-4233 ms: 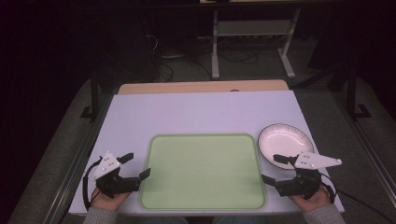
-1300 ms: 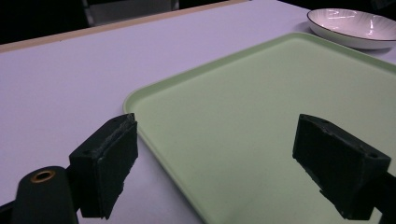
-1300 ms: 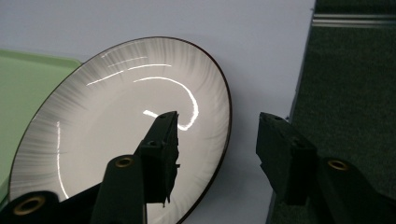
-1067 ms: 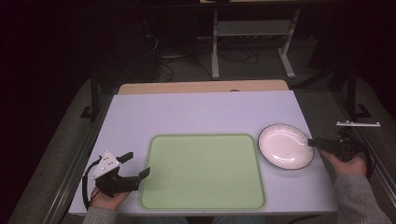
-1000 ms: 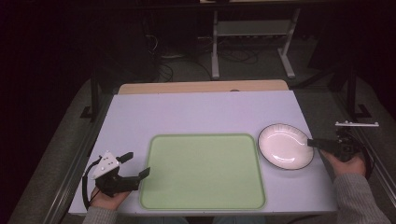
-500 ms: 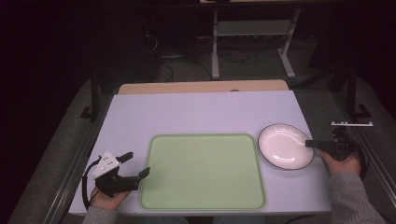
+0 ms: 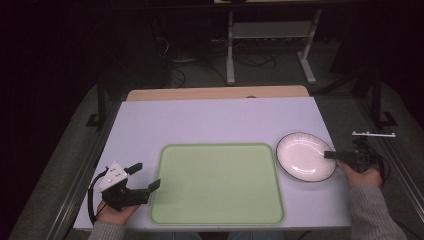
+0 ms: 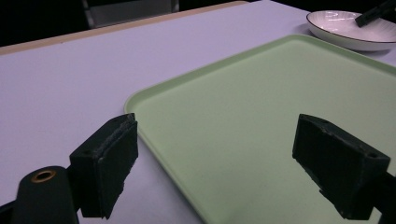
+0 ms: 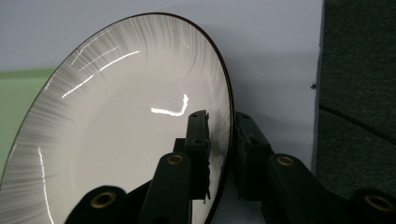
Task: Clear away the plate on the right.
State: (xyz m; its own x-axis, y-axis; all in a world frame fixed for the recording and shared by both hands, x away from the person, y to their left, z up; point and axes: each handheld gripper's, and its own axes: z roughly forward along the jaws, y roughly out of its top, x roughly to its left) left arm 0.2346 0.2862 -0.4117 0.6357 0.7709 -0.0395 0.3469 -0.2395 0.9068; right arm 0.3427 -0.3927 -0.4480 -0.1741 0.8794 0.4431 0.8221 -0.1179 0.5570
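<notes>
A white plate [image 7: 305, 156] with a dark rim lies on the table to the right of a pale green tray [image 7: 217, 182]. My right gripper [image 7: 330, 155] reaches in from the right and holds the plate's near-right rim. In the right gripper view the plate [image 9: 126, 116] has one jaw on its inner face and one outside its edge. The jaws of that gripper [image 9: 220, 119] have just been closing and now pinch the rim. My left gripper [image 7: 145, 176] rests by the tray's front left corner. It stands wide open [image 8: 210, 163] over the tray's edge [image 8: 280, 93], with nothing between the jaws.
The lilac table top [image 7: 210, 120] has a wooden strip along its far edge. Metal rails run along both sides, with dark carpet beyond. A shelf stand [image 7: 270, 40] is on the floor behind the table. The plate [image 8: 345, 30] and the right gripper's jaw [image 8: 373, 11] appear far off in the left gripper view.
The right gripper has slid a little left onto the plate's rim and its jaws have narrowed around it. The left gripper has stayed put.
</notes>
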